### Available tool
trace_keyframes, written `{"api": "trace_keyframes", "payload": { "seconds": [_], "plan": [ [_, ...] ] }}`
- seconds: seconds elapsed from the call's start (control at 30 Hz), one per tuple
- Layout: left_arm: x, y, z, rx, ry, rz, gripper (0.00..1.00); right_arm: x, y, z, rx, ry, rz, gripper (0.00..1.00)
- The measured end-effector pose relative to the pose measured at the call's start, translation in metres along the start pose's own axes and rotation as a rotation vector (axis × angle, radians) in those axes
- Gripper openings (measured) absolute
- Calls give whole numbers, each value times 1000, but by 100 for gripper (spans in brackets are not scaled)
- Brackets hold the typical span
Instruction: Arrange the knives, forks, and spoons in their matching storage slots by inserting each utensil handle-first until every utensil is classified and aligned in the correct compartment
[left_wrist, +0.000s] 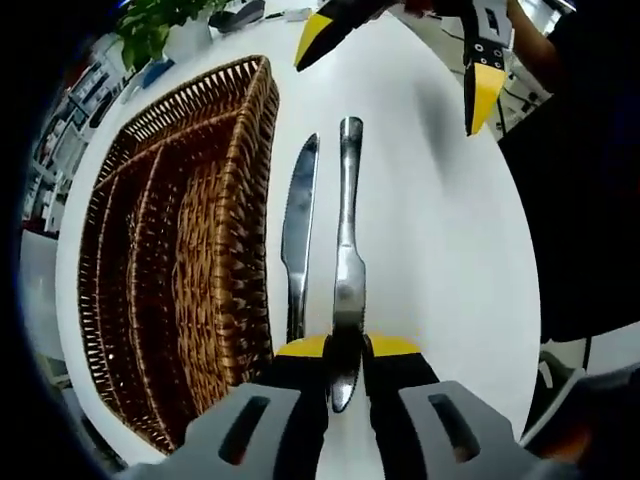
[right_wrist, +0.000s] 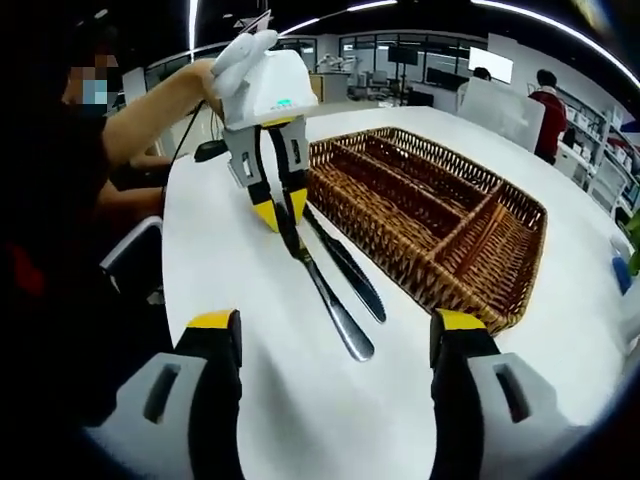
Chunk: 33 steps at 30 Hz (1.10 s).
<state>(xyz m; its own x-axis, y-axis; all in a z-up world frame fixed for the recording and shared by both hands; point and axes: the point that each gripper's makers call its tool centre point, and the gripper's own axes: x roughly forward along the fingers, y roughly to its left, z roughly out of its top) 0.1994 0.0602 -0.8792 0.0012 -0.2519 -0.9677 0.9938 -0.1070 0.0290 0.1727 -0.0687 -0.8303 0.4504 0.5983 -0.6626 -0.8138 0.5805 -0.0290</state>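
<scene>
White table with our wicker tray unfilled: left gripper clamps one knife by its blade, second knife beside it, right gripper wide.

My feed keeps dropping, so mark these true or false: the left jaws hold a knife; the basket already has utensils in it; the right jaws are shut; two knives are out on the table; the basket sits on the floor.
1. The left gripper grips a silver table knife by its blade: true.
2. The brown woven wicker basket holds utensils: false, the compartments seen are empty.
3. The right gripper is shut: false, its jaws stand wide apart, holding nothing.
4. Two knives are outside the basket: true, a second silver knife lies beside it.
5. The basket sits on the floor: false, it rests on the white table.
</scene>
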Motion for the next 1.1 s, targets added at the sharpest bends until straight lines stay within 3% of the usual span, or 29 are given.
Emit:
{"api": "trace_keyframes", "payload": {
  "seconds": [0.3, 0.57, 0.83, 1.03, 1.1],
  "plan": [
    [-1, -1, -2, -6, 12, -2, 11, 4, -1, -3, -47, 19, 21, 75],
    [-6, -4, -1, -16, 12, 6, 11, 9, 4, -3, -83, 22, 81, 68],
    [-15, -7, 4, -6, -5, 23, 11, 18, 3, 7, -117, -37, 120, 57],
    [-20, -8, 8, 2, -11, 45, 11, 30, 10, 8, -170, -40, 168, 50],
    [-22, -8, 9, 4, -12, 50, 11, 34, 13, 10, -195, -60, 196, 43]
  ]
}}
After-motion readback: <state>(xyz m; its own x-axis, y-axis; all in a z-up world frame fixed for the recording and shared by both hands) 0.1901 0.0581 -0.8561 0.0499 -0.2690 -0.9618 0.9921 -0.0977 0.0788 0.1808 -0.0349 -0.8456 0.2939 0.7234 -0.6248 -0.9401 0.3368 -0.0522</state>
